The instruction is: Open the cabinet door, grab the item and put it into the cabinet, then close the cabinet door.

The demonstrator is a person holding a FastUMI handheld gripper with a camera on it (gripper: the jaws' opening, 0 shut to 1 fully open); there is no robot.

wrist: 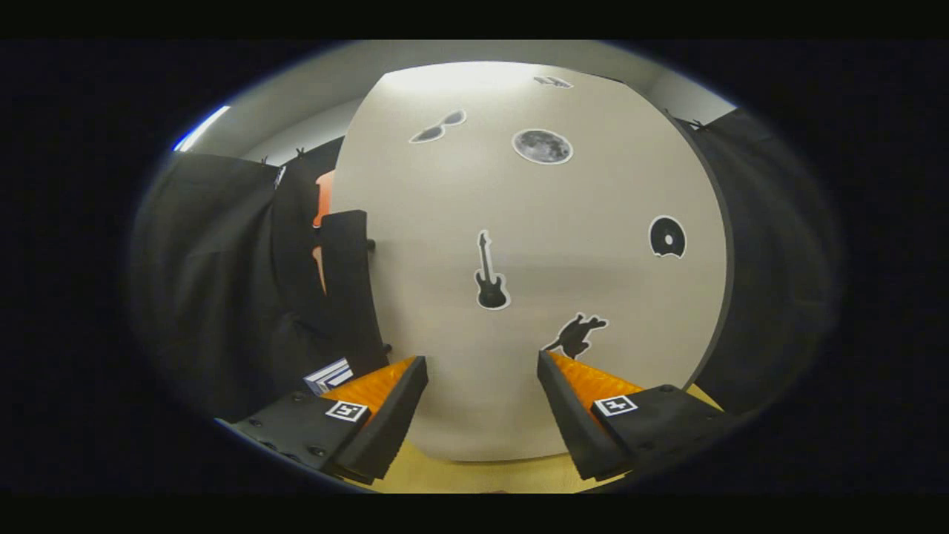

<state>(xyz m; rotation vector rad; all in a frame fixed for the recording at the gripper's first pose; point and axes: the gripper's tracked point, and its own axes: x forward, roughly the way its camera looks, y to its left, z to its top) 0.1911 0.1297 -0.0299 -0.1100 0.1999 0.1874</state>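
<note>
My gripper (482, 400) sits bottom centre, fingers spread wide on nothing. The cabinet door (519, 259) fills the middle of the frame, a stiff, smooth panel; I'd judge its left edge (356, 297) the place to catch and swing it.

Cabinet door (460, 371): plain pale beige-grey, washed near white at the top. Stuck on it, dark cut-outs with white borders: black guitar (490, 272), black disc (667, 237), black animal shape (577, 335), dark sunglasses (437, 127), mottled grey moon (542, 146) (the one patterned sticker). Table surface (474, 475): light yellow wood tone. Striped blue-and-white box (328, 375) beside the gripper (482, 386), fingers spread apart, holding nothing.
</note>
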